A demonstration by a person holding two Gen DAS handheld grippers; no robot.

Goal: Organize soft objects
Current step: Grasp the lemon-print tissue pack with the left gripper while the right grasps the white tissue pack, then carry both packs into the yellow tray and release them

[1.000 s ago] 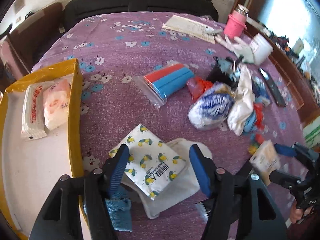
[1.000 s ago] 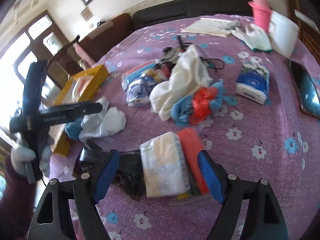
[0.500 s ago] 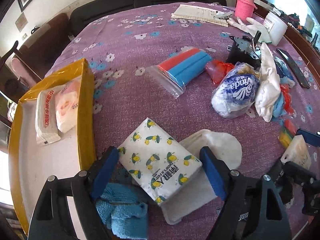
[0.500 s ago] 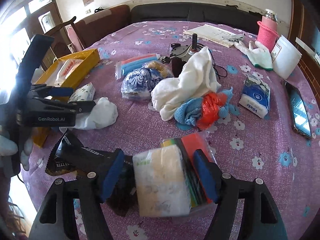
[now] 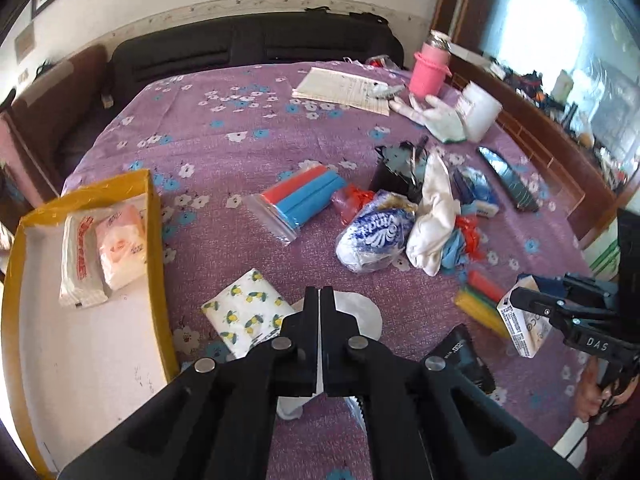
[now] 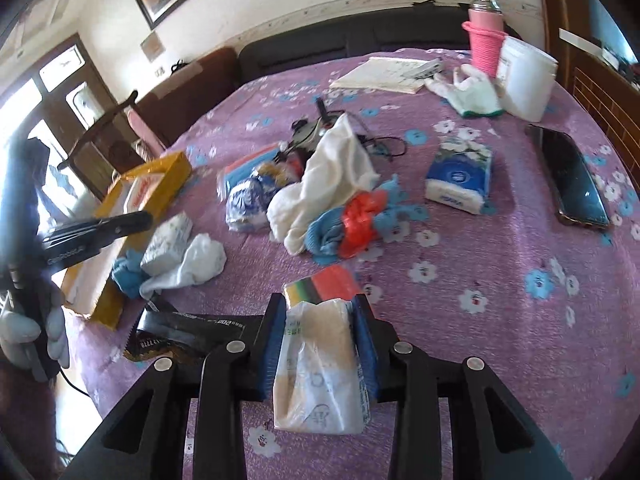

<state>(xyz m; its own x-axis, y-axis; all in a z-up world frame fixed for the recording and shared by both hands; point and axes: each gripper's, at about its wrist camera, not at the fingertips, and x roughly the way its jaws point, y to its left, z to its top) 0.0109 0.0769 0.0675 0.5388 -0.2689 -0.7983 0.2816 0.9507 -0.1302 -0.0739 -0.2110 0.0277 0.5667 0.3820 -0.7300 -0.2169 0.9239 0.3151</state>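
My right gripper [image 6: 319, 302] has its jaws closing, and its blue pads press both sides of a white plastic-wrapped tissue pack [image 6: 320, 364], held just above the purple flowered tablecloth [image 6: 480, 264]. My left gripper [image 5: 320, 292] is shut with nothing between its fingers. It hangs over a white cloth [image 5: 362, 312], and the lemon-print tissue pack [image 5: 246, 314] lies on the table just left of its tips. Further left stands a yellow box [image 5: 158, 240] with two tissue packs [image 5: 100, 252] inside.
Mid-table lie a white cloth pile [image 6: 332, 176], a blue cloth with a red bag [image 6: 360, 220], a blue tissue pack [image 6: 460, 176], bagged sponges [image 5: 304, 200] and a Vinda bag [image 5: 374, 236]. A phone [image 6: 576, 176] lies right, a black packet [image 6: 180, 332] near the front edge.
The left gripper went from wide open around the lemon pack to shut and rose, leaving the pack on the table. The right gripper closed on the white tissue pack.
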